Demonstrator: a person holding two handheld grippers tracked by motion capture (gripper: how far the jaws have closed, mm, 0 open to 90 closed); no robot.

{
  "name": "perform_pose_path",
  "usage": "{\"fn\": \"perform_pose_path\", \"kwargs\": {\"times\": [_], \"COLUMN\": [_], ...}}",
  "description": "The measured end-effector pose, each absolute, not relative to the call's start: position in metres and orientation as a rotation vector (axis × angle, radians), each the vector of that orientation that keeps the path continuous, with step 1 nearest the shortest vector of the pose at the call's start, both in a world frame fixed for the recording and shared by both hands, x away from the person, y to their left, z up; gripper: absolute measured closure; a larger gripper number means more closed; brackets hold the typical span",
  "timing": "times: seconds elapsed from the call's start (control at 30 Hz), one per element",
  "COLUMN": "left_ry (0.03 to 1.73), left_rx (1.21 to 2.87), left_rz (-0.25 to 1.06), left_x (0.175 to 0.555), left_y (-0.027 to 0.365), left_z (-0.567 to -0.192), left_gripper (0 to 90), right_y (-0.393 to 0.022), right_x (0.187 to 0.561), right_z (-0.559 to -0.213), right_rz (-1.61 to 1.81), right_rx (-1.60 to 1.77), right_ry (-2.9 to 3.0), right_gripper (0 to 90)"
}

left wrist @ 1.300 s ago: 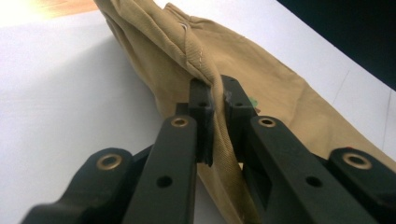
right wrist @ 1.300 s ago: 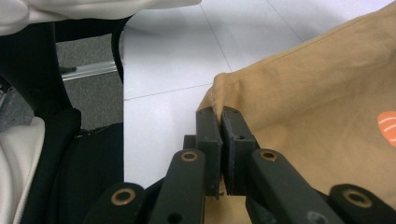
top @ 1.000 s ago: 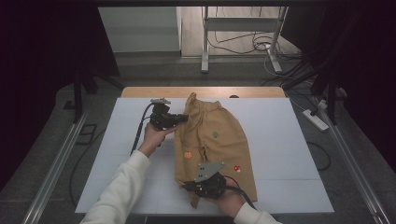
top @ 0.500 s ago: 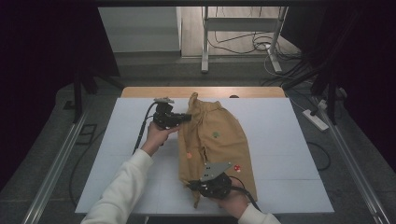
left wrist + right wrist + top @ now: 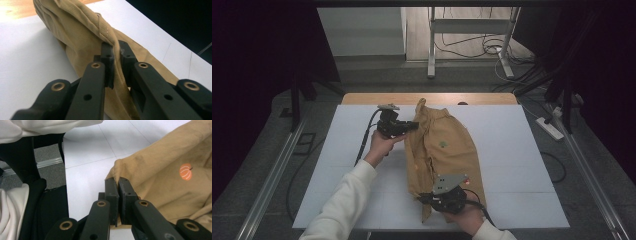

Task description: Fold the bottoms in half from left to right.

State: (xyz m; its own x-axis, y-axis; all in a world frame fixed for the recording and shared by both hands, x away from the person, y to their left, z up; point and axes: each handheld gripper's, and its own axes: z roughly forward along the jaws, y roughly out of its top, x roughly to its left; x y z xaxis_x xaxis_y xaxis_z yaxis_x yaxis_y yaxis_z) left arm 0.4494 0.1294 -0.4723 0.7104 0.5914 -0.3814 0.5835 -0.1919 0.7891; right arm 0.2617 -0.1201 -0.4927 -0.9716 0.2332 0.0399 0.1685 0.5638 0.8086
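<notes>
A mustard-tan garment (image 5: 452, 150) with small pumpkin prints (image 5: 185, 171) lies lengthwise in the middle of the white table (image 5: 512, 130), partly folded over itself. My left gripper (image 5: 414, 124) is at the garment's far left edge. In the left gripper view, that gripper (image 5: 115, 48) is shut on a stitched fold of the cloth (image 5: 82, 32). My right gripper (image 5: 423, 198) is at the near left corner. In the right gripper view, that gripper (image 5: 117, 181) is shut on the hem corner of the cloth (image 5: 162, 182).
A wooden strip (image 5: 372, 98) runs along the table's far edge. Metal rails (image 5: 267, 180) flank the table on the left. A power strip (image 5: 549, 128) and cables lie on the floor at the right. A white sleeve (image 5: 342, 205) crosses the near left of the table.
</notes>
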Motion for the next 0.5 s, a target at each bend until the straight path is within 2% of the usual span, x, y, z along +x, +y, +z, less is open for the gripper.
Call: {"fn": "perform_pose_path", "kwargs": {"times": [0.5], "left_ry": [0.905], "left_rx": [1.860], "left_rz": [0.006], "left_x": [0.448], "left_y": [0.122], "left_z": [-0.470], "left_gripper": [83.8], "right_y": [-0.133], "right_x": [0.260], "right_z": [-0.491], "right_rz": [1.390], "right_rx": [0.371], "right_ry": [2.698], "right_gripper": [86.5]}}
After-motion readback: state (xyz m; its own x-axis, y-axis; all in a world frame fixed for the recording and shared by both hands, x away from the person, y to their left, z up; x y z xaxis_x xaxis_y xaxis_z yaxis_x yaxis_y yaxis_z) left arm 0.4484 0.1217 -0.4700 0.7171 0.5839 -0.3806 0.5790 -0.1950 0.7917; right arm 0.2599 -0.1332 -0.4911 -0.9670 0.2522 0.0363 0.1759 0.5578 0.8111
